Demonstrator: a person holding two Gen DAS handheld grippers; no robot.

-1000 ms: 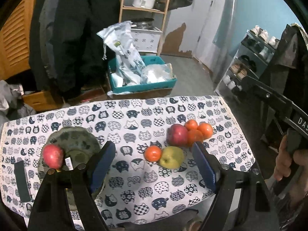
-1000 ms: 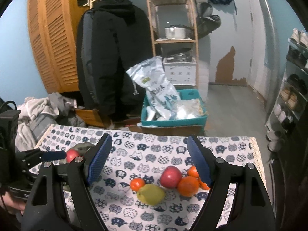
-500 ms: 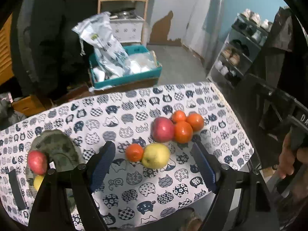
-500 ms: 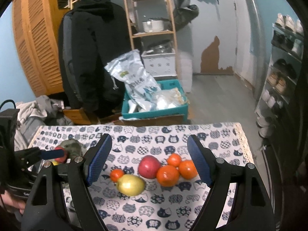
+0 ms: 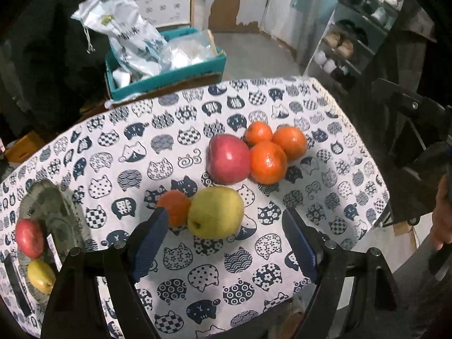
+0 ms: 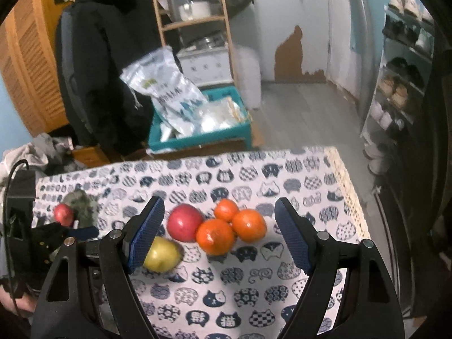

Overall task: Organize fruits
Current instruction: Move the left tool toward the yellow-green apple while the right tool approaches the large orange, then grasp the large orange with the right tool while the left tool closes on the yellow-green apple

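Observation:
On a cat-print tablecloth [image 5: 180, 130] lies a cluster of fruit: a red apple [image 5: 228, 158], a yellow-green apple [image 5: 215, 212], a small orange [image 5: 175, 206] beside it, and three oranges [image 5: 268, 162] to the right. My left gripper [image 5: 223, 237] is open, hanging just above and in front of the yellow-green apple, empty. A grey plate [image 5: 53, 214] at the far left holds a red apple [image 5: 29, 238] and a yellow fruit [image 5: 41, 276]. My right gripper [image 6: 219, 233] is open and empty above the red apple [image 6: 185, 222] and oranges [image 6: 216, 236].
Beyond the table's far edge stands a teal box [image 5: 169, 73] with white bags. A shoe rack [image 5: 344, 42] lines the right wall. A dark coat [image 6: 99, 65] hangs at the back left. A person's hand [image 5: 440, 220] holds the other gripper at the right edge.
Both grippers have come down and closer to the fruit cluster, which now looks larger in both views. The jaws have stayed equally wide. No fruit has moved.

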